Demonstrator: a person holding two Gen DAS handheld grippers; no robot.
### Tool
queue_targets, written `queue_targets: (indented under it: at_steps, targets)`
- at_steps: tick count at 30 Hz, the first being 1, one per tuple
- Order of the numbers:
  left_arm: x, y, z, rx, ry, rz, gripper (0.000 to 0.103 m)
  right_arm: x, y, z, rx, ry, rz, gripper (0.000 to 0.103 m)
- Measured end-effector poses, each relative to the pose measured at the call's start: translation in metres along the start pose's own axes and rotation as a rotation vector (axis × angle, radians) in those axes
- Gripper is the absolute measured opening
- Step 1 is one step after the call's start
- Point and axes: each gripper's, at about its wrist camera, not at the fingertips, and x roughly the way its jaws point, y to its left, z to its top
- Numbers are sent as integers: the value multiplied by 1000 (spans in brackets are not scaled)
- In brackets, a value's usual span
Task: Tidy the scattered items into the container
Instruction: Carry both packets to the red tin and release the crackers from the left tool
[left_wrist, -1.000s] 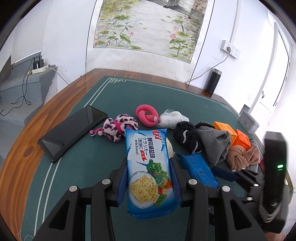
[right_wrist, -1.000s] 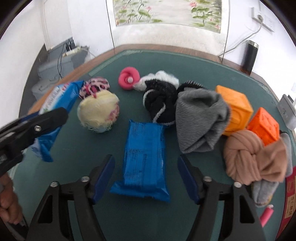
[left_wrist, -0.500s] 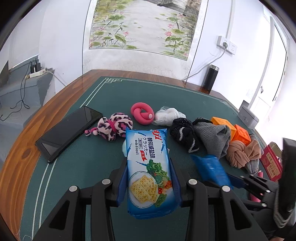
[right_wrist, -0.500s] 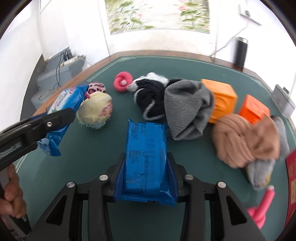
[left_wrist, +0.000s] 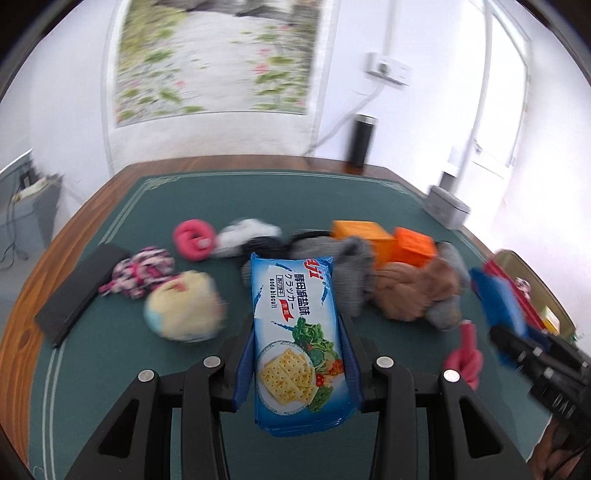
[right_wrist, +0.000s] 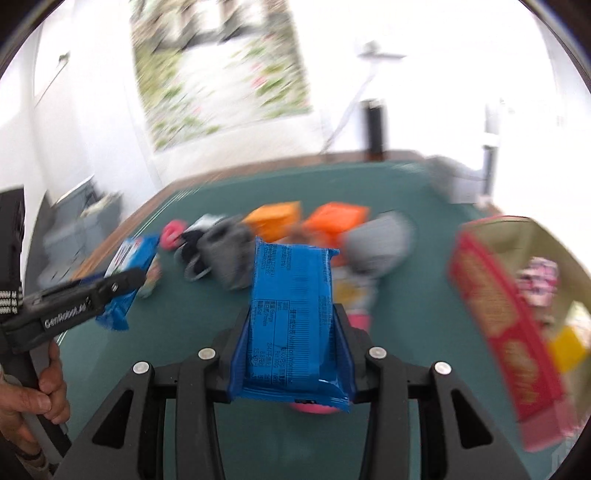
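Observation:
My left gripper (left_wrist: 295, 354) is shut on a blue-and-white soda biscuit packet (left_wrist: 295, 325) and holds it above the green table mat (left_wrist: 110, 369). My right gripper (right_wrist: 291, 350) is shut on a plain blue snack packet (right_wrist: 291, 314), lifted above the mat; it also shows in the left wrist view (left_wrist: 496, 302). The container (right_wrist: 532, 236), a tan box with a red packet (right_wrist: 506, 325) inside, is at the right in the right wrist view. The left gripper with its packet shows at the left in that view (right_wrist: 110, 288).
On the mat lie a yellow ball (left_wrist: 184, 306), a pink leopard toy (left_wrist: 142, 271), a pink ring (left_wrist: 194, 240), dark and grey knit items (left_wrist: 347, 266), two orange cubes (left_wrist: 384, 240), a tan knot (left_wrist: 417, 291), a pink tube (left_wrist: 465, 354) and a black phone (left_wrist: 81, 291).
Both grippers have swung right with their packets. The right gripper closed on the blue packet, lifted it and now faces the container. The yellow ball has come into the left wrist view.

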Motion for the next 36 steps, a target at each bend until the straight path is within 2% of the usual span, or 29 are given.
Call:
queue_targets:
  at_steps: [7,13,23,28,36]
  targets:
    - [7,-73,12,101,18,-114,43,-50,-88,8,146,-114,-181,44]
    - [13,-137,30,188,1,-195,43,-70,-139,9,204,-140,-255,44]
    - [53,-233,62,269,22,-324,43,-75,-174,14,216,-127,-306,44]
    - [82,-271,69,293,69,-370,43,-78,-190,21,232,-136,-329,44]
    - [116,-309,60,365,153,-378,43,-74,-203,23,256,-117,-337,44]
